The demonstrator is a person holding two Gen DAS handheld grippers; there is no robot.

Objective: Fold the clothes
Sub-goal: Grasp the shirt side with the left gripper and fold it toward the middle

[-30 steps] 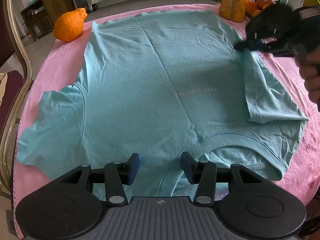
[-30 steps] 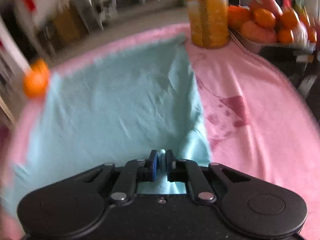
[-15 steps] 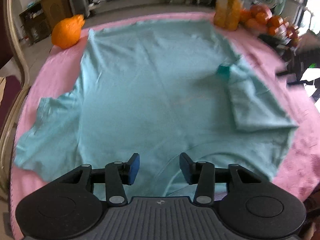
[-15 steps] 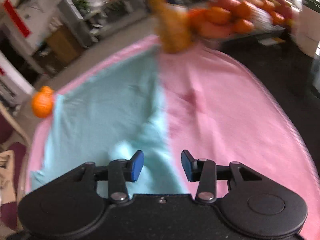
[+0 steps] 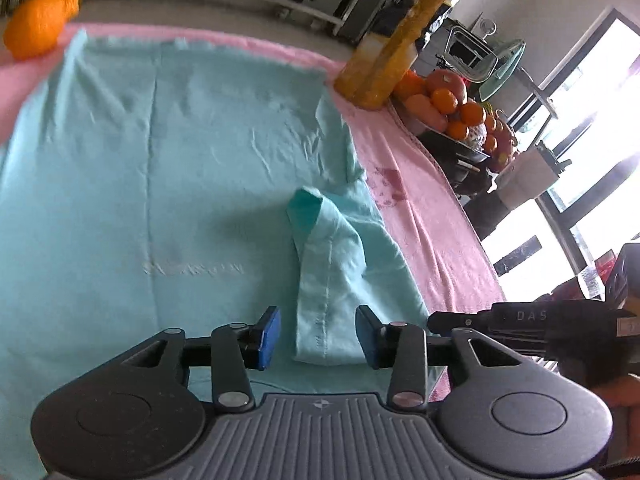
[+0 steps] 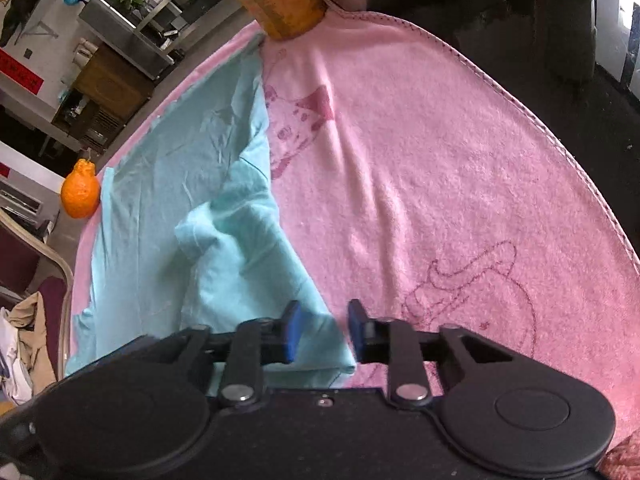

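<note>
While spread flat over the pink towel (image 6: 420, 168), with one sleeve (image 5: 336, 264) turned inward near the towel's right edge: teal T-shirt (image 5: 160, 168). Both left gripper (image 5: 318, 336) and right gripper (image 6: 320, 330) parted, holding nothing. Pinch the shoulder edge cleanly, keeping the fold line straight.

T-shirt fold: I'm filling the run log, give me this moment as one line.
t-shirt: flat on pink blanket | sleeve: folded inward | left gripper: open, empty | right gripper: open, empty
</note>
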